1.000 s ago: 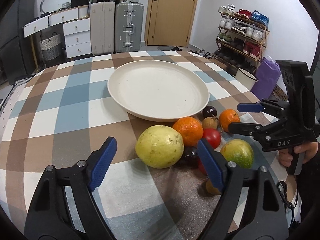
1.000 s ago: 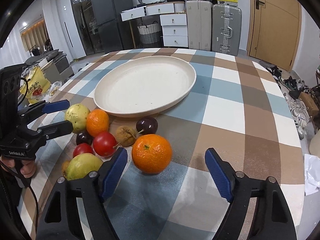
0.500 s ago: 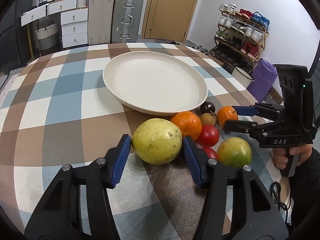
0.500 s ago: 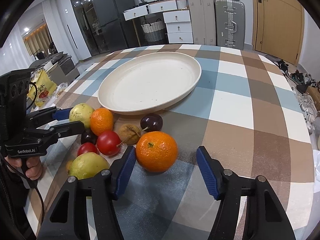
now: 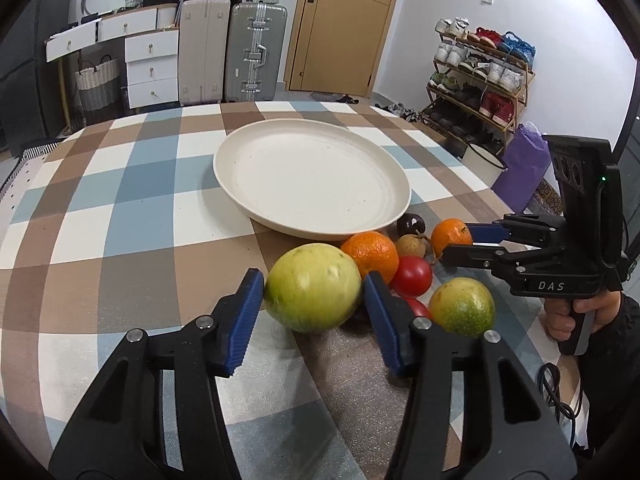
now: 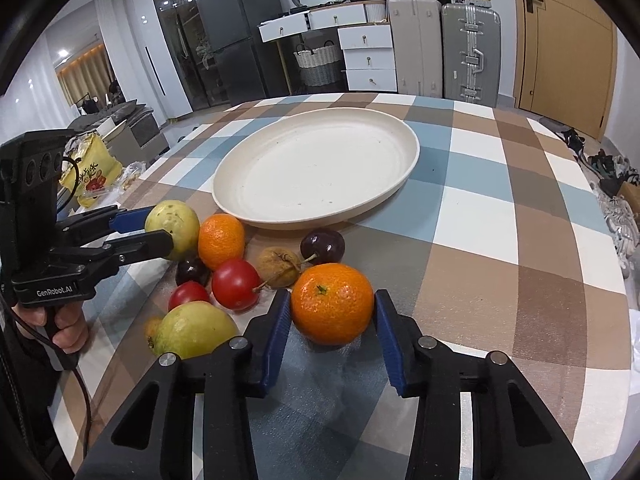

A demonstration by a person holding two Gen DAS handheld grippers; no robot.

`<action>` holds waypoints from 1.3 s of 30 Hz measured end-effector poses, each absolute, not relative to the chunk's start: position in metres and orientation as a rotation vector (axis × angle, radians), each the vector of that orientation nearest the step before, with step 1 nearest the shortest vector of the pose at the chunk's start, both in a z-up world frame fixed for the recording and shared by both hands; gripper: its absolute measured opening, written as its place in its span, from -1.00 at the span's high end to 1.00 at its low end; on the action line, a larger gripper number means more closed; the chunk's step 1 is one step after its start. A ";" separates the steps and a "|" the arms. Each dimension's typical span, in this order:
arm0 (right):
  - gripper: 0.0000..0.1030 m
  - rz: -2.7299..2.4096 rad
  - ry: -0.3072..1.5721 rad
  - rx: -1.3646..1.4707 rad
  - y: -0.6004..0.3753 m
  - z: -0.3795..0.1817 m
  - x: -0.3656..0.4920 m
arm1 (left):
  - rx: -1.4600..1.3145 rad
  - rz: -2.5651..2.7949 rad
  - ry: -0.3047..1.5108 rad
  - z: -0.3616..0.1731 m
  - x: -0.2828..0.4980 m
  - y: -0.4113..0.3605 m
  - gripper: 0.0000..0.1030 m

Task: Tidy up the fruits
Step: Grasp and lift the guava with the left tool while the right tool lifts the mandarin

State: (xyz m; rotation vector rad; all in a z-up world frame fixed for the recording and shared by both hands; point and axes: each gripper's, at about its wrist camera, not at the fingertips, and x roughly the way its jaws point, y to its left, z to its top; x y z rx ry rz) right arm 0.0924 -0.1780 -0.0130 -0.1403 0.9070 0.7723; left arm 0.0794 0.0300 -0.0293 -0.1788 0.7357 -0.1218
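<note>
A cluster of fruit lies on the checked tablecloth in front of a large cream plate (image 5: pixel 312 176), which holds nothing. My left gripper (image 5: pixel 314 300) is shut on a big yellow-green guava (image 5: pixel 312 286), blue pads on both its sides; it also shows in the right wrist view (image 6: pixel 172 224). My right gripper (image 6: pixel 332 320) is shut on an orange (image 6: pixel 332 304), seen in the left wrist view too (image 5: pixel 450 236). Another orange (image 5: pixel 370 254), red tomatoes (image 5: pixel 412 276), a second green guava (image 5: pixel 462 306), a dark plum (image 6: pixel 322 246) and a brown fruit (image 6: pixel 278 266) lie between.
The plate (image 6: pixel 316 168) sits mid-table with tablecloth around it. Suitcases (image 5: pixel 256 52), white drawers (image 5: pixel 150 66) and a shoe rack (image 5: pixel 480 72) stand beyond the table. A yellow bag (image 6: pixel 90 174) lies off the table's left side.
Both grippers moved forward and closed: the left jaws narrowed onto the big guava, the right jaws onto the orange. The other fruit has not moved.
</note>
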 end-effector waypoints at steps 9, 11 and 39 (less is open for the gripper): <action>0.18 0.780 0.880 -0.134 -0.179 -0.003 0.087 | -0.207 -0.133 0.719 -0.024 0.071 0.037 0.26; 0.18 0.780 0.885 -0.133 -0.179 -0.005 0.088 | -0.219 -0.134 0.738 -0.027 0.071 0.038 0.04; 0.18 0.768 0.758 -0.065 -0.174 0.030 0.102 | -0.147 -0.067 0.618 0.012 0.079 0.032 0.04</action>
